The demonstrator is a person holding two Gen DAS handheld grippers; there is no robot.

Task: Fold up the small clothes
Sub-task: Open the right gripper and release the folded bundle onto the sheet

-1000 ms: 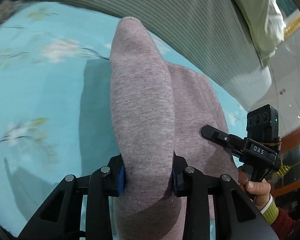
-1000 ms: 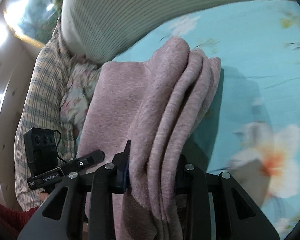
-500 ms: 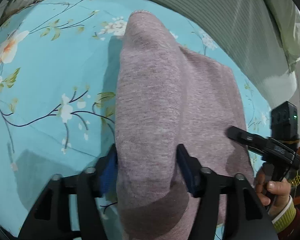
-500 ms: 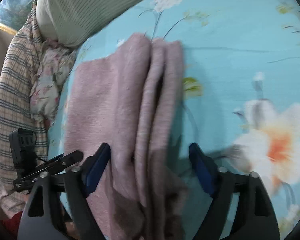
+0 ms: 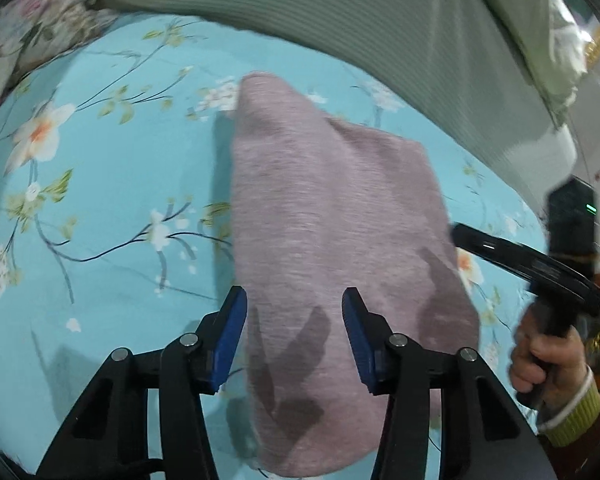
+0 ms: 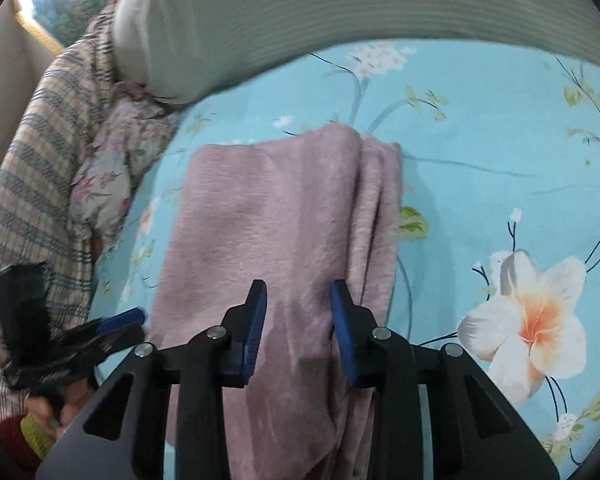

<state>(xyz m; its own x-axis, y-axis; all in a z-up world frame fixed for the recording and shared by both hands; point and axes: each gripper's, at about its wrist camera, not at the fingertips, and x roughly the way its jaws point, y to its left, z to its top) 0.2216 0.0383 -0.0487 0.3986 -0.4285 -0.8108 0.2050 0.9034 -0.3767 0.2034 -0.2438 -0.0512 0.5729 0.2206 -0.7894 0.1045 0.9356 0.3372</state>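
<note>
A folded mauve knit garment (image 5: 332, 216) lies flat on the turquoise flowered bedsheet (image 5: 100, 184). It also shows in the right wrist view (image 6: 284, 216), with stacked folded layers along its right edge. My left gripper (image 5: 294, 312) is open above the garment's near end, its blue pads apart and not touching the cloth. My right gripper (image 6: 298, 300) is open above the garment's other end, clear of it. Each gripper shows in the other's view: the right one (image 5: 476, 244), and the left one (image 6: 120, 320).
A grey-green ribbed bolster (image 5: 340, 12) runs along the far side of the bed. A checked blanket (image 6: 32, 160) and a floral cloth (image 6: 112, 168) lie at the left in the right wrist view. The person's hand (image 5: 540, 360) holds the right gripper.
Both grippers have let go of the garment and opened. It was held up from the bed a second ago and now lies flat on the sheet. Both grippers have pulled back.
</note>
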